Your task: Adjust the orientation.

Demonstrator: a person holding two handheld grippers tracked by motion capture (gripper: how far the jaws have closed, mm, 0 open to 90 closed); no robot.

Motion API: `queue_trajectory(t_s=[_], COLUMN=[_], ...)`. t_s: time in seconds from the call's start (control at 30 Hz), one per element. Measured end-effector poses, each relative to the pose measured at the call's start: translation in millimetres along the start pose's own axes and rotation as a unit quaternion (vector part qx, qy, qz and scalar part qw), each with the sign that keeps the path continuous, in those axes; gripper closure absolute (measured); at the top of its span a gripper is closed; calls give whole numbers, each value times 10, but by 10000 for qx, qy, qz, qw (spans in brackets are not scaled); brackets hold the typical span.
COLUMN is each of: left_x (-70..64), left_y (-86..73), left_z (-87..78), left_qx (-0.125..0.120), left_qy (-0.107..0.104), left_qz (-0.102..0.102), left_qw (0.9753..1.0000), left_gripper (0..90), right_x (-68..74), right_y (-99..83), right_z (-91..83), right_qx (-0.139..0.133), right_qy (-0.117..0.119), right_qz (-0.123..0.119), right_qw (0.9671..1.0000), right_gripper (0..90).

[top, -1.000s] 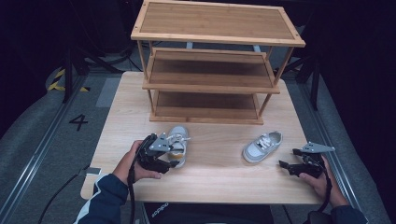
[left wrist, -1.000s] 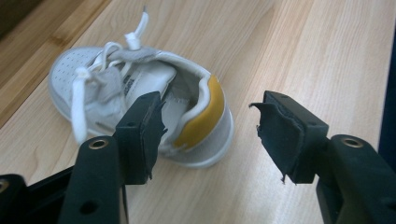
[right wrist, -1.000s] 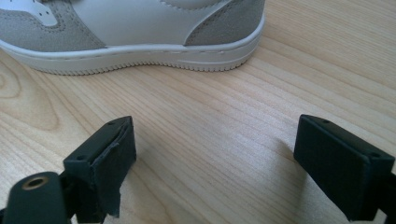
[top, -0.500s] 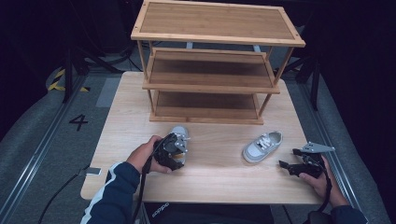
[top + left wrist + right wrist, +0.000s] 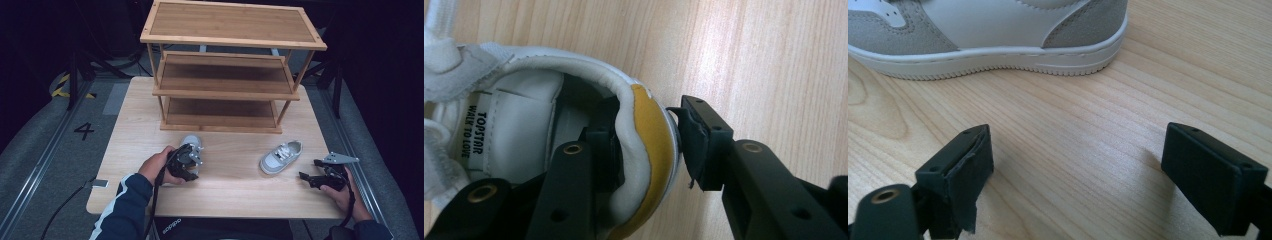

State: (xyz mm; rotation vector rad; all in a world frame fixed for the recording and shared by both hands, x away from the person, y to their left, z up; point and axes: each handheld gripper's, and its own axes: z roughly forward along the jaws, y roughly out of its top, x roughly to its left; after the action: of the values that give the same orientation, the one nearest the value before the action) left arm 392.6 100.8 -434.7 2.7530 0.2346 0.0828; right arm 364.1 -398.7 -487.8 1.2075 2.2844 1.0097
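Now we see the wooden rack [image 5: 225, 75] on the bench [image 5: 235, 190], its three shelves bare. In front of it, our left gripper [image 5: 649, 150] has its jaws around the heel of one small shoe [image 5: 524, 115]; that thin pinch could slip. The other shoe [image 5: 281, 156] sits farther right, near our right gripper [image 5: 1075, 165], jaws open.

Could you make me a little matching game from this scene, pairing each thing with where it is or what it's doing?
Things:
1. left tool
2. right tool
3. grey-and-white shoe
4. wooden rack

States:
a. stands at the table's far side, shelves bare
b. open, jaws apart above bare wood
c. one jaw inside a shoe, one outside, astride its yellow-lined heel
d. lies free on the table near the right tool

Pairs: 1-c, 2-b, 3-d, 4-a
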Motion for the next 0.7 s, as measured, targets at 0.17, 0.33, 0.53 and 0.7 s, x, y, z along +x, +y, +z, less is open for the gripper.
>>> queue_trajectory(t_s=[0.17,0.33,0.53,0.7], left_x=[-3,1,8,14], left_y=[-3,-4,-10,30], left_z=[-2,-13,-62,-101], left_qx=[-7,-14,-149,-153], left_qy=[2,20,115,239], left_qz=[43,56,4,29], left_qw=[10000,10000,9998,9996], left_gripper=[627,631,632,633], right_x=[0,-2,-2,-2], right_y=[0,2,3,3], right_z=[0,2,3,3], right_qx=[2,4,2,0], right_qy=[1,2,6,7], right_qz=[0,-9,-2,-3], right_qw=[10000,10000,10000,10000], right_gripper=[135,134,134,134])
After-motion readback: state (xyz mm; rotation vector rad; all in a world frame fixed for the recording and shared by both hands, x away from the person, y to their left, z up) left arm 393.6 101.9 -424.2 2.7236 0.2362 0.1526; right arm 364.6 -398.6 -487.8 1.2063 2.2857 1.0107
